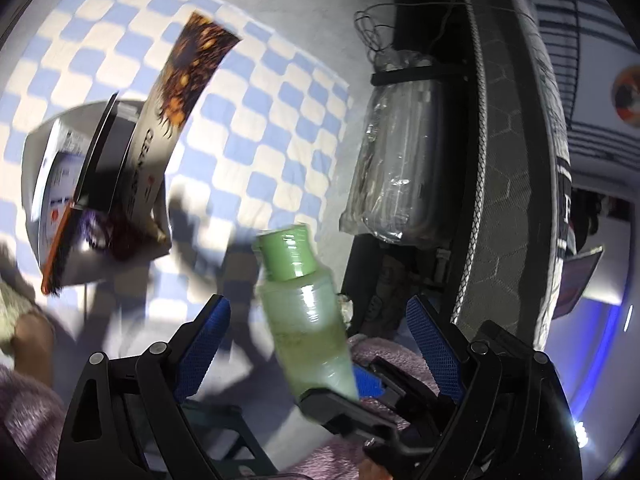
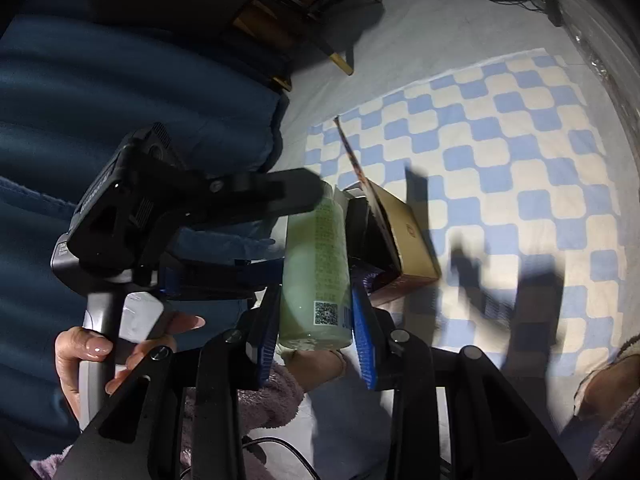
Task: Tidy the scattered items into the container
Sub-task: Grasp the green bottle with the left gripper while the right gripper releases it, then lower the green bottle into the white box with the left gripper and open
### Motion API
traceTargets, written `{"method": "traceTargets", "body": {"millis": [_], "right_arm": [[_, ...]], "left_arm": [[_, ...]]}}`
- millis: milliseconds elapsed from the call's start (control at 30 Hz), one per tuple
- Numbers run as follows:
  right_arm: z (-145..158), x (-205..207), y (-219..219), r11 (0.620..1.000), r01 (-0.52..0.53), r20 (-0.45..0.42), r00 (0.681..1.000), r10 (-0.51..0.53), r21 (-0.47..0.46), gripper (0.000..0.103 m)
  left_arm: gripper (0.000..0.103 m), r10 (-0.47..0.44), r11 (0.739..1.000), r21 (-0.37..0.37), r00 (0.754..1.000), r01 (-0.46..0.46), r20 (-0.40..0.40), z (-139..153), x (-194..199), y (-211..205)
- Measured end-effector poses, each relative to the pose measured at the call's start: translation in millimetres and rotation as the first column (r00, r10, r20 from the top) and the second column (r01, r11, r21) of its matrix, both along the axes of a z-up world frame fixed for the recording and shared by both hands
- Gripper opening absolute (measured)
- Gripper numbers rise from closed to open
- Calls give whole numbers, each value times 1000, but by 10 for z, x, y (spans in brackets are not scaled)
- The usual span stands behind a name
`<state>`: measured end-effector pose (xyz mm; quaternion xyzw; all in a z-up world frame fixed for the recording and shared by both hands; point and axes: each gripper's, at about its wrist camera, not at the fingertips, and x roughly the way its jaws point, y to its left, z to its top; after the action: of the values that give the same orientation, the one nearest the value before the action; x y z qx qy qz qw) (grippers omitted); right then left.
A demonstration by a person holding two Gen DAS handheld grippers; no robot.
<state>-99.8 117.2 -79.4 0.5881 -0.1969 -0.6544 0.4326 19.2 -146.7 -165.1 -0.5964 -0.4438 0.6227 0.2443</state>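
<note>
A pale green bottle (image 2: 314,268) with a green cap (image 1: 289,252) is held in the air over the blue-and-cream checked cloth (image 1: 256,128). My right gripper (image 2: 316,332) is shut on the bottle's lower body; it also shows in the left wrist view (image 1: 360,404). My left gripper (image 1: 318,320) is open, its blue pads either side of the bottle (image 1: 308,320) without touching it. The container, an open cardboard box (image 1: 100,184), lies on the cloth to the left with flat packets sticking out. In the right wrist view the box (image 2: 404,240) sits just beyond the bottle.
A plastic-wrapped bundle (image 1: 396,160) lies on dark furniture at the right. Cables (image 1: 372,28) lie on the floor beyond the cloth. A blue padded surface (image 2: 120,92) fills the left of the right wrist view. A foot in a slipper (image 2: 612,376) rests at the cloth's edge.
</note>
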Motion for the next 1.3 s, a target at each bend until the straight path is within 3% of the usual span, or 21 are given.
{"method": "traceTargets", "body": {"millis": [133,167,200,233,267,400,600,733,833,1000,1100,1300], "right_arm": [[48,79,-117,1000,-22,-61,998,22,-1,35],[70,93,-125,1000,-26,-72,997,26,-2,35],[86,105,-134,1000,-29,-85,996,29,-2,35],[105,118,-143,999,-32,-103,994,31,-2,35],[136,141,-151,999,-34,-122,992,34,0,35],[244,206,-169,999,-32,-203,978,39,40,35],[264,226,-145,998,-43,-133,990,49,45,41],[205,204,-22,998,-13,-103,994,20,68,42],[47,122,101,997,24,-17,1000,-23,67,42],[-180,-12,267,993,89,109,989,-98,82,42],[-312,-137,276,990,119,149,980,-130,81,42],[-307,-180,263,989,124,158,978,-137,84,42]], "left_arm": [[89,57,997,57,998,-56,-12,-59,50,-49],[84,65,996,67,998,-64,-12,-96,71,-76],[75,66,994,84,998,-64,-13,-117,73,-89],[49,68,993,94,998,-66,-12,-137,77,-95],[30,68,995,79,998,-67,-9,-160,86,-101],[30,38,998,54,998,-35,-54,-103,100,-70],[30,100,991,-83,992,-106,-74,-61,133,-319],[30,99,941,-312,989,-128,-106,-78,138,-437],[30,101,922,-369,992,-120,-70,-229,126,-471],[30,68,859,-507,998,-66,-14,-492,63,-322],[30,83,851,-520,997,-67,7,-584,64,-303],[30,175,898,-424,979,-115,106,-812,152,-433]]}}
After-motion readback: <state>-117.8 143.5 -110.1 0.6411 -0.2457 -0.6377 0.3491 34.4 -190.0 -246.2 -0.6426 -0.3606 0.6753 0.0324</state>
